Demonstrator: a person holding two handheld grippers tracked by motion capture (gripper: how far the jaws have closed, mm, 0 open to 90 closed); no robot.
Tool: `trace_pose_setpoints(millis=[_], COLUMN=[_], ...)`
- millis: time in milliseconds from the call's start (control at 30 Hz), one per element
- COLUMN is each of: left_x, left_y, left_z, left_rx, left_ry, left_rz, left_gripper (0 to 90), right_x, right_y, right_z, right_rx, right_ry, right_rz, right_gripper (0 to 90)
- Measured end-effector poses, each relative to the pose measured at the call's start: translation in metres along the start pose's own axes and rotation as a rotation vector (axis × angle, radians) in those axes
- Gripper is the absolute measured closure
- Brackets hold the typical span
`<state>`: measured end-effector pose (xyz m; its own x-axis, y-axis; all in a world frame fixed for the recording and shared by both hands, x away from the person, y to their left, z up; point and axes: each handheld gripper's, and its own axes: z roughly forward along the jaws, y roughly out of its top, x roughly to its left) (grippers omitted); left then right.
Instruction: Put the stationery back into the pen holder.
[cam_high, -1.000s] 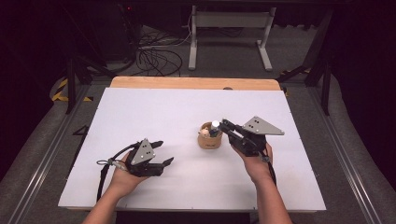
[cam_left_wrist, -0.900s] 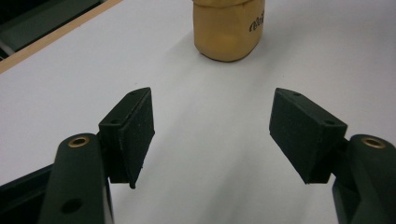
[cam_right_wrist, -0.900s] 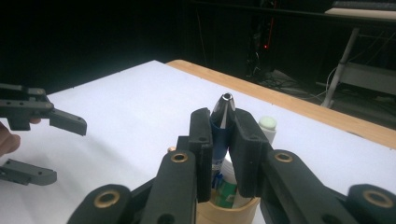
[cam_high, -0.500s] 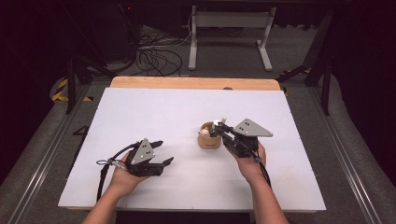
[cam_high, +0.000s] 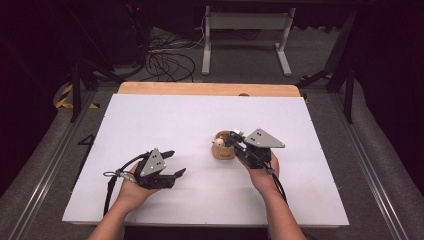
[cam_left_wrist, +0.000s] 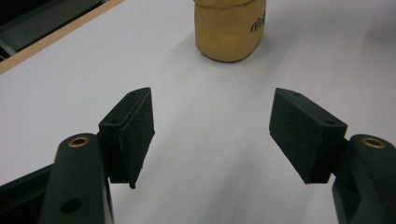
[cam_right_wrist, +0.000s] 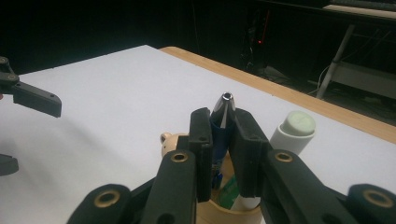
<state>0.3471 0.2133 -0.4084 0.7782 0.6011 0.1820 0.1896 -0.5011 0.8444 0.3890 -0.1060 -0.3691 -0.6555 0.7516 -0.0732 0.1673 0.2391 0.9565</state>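
Tan pen cup (cam_high: 223, 148) sits mid-table (cam_high: 165, 120). Right gripper (cam_right_wrist: 223, 140), directly above the cup, pinches a blue pen (cam_right_wrist: 220, 122); its view also reveals a white-capped marker (cam_right_wrist: 293, 131) beside. Left gripper (cam_left_wrist: 212, 135), well left of the cup, is spread. Cup lettering (cam_left_wrist: 258, 22) unreadable.

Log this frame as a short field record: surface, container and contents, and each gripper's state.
surface: white table
container: tan pen holder, upright, right of centre
contents: blue pen, white marker
left gripper: open, empty, resting apart from the holder
right gripper: shut on the blue pen above the holder
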Motion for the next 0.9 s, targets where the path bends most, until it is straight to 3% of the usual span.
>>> trace_pose_setpoints(millis=[900], left_x=[0.0], left_y=[0.0], left_z=[0.0], left_rx=[0.002], left_ry=[0.006], left_rz=[0.003], left_gripper=[31.4], right_x=[-0.001], right_y=[-0.007], right_z=[0.013], right_rx=[-0.004], right_ry=[-0.025], right_rz=[-0.007], right_gripper=[80.0])
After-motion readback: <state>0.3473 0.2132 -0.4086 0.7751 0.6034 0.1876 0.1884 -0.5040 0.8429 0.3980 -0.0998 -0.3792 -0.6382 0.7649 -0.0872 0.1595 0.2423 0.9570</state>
